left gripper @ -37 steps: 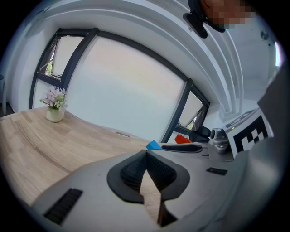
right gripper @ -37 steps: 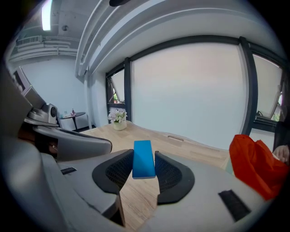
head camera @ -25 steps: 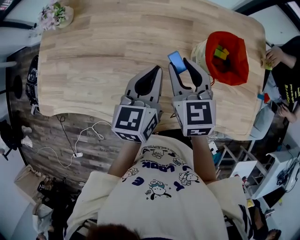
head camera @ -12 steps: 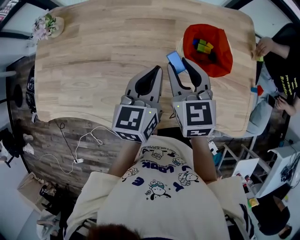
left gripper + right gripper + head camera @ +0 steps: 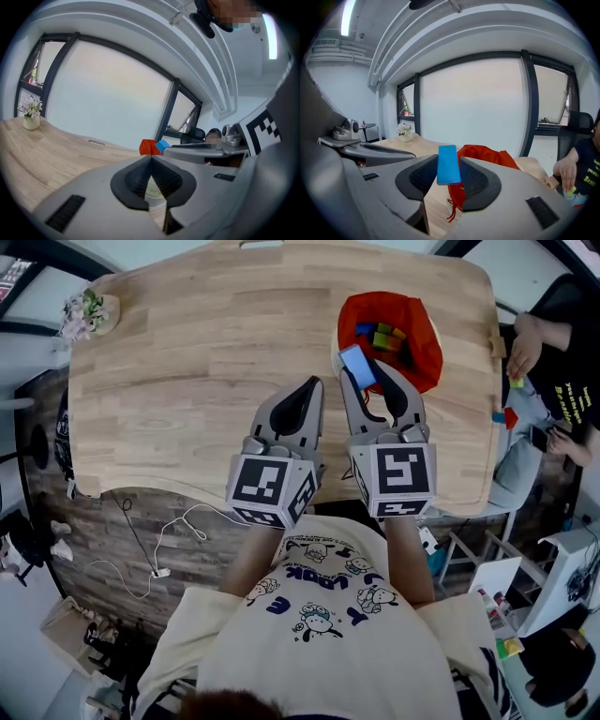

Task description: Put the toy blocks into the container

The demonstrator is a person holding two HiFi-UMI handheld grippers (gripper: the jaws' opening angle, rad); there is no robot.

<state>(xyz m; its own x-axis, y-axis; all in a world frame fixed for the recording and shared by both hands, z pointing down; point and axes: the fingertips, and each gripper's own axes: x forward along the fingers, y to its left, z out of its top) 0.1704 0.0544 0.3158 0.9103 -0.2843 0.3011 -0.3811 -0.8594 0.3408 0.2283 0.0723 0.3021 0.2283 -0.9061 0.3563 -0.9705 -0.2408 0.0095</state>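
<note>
Head view: my right hand-held gripper is clamped on 1 blue block at the near rim of the red container; other blocks already lie inside.
Left gripper view: my left hand-held gripper is pinched together and empty, short of the container; I'd hold it clear.
Right gripper view: the block is upright between the pads, with the container just beyond. I'd carry it over the middle of the mouth, then let go low so it doesn't bounce out.

head view: steeply down over table | gripper views: low, along jaws | shared: red container
</note>
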